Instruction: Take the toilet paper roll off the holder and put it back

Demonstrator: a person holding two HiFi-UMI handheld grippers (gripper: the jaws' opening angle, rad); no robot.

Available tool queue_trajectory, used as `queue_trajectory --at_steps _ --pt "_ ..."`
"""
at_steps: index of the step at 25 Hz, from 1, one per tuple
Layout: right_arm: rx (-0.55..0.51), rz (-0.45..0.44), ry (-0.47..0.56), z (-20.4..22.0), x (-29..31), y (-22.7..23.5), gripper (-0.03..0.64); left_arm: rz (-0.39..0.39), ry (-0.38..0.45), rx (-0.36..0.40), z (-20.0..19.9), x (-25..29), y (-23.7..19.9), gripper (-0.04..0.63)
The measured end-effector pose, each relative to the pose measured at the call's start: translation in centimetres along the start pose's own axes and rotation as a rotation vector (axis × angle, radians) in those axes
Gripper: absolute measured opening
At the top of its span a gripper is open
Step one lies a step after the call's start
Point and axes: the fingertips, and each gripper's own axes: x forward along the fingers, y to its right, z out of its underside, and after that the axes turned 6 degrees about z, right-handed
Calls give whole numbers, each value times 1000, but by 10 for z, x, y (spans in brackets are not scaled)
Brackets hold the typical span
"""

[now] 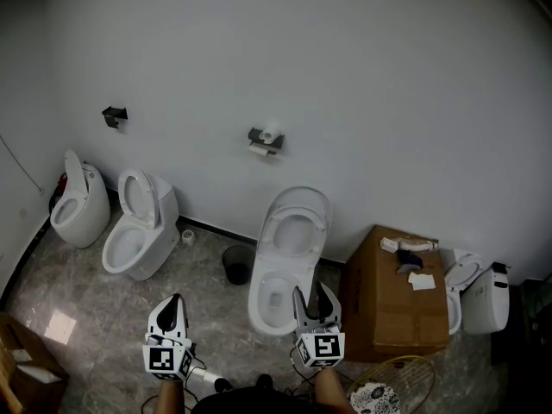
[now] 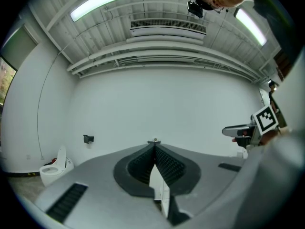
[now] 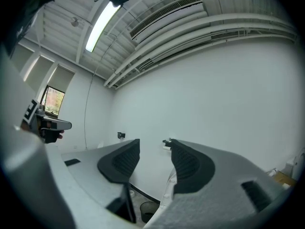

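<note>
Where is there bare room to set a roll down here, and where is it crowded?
Bare marble floor lies before the two white toilets at left, up to the round black bin. The brown cardboard box has its near top free; small items crowd its far edge. The gap between box and middle white toilet is narrow.

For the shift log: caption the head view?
Both low: left gripper shut, right gripper open and empty; toilet paper roll on its wall holder beyond the toilet.
</note>
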Motion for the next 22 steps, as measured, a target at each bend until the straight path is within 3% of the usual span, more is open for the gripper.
queue_trajectory --at_steps 4,11,22 --pt "-6 12 -2 2 0 3 249 -3 -11 -12 0 -1 1 3" --pt "12 15 12 1 2 5 309 -6 -21 -25 4 0 -2 3" --pt "52 -19 43 -3 6 0 456 -11 -21 -25 6 0 -6 3"
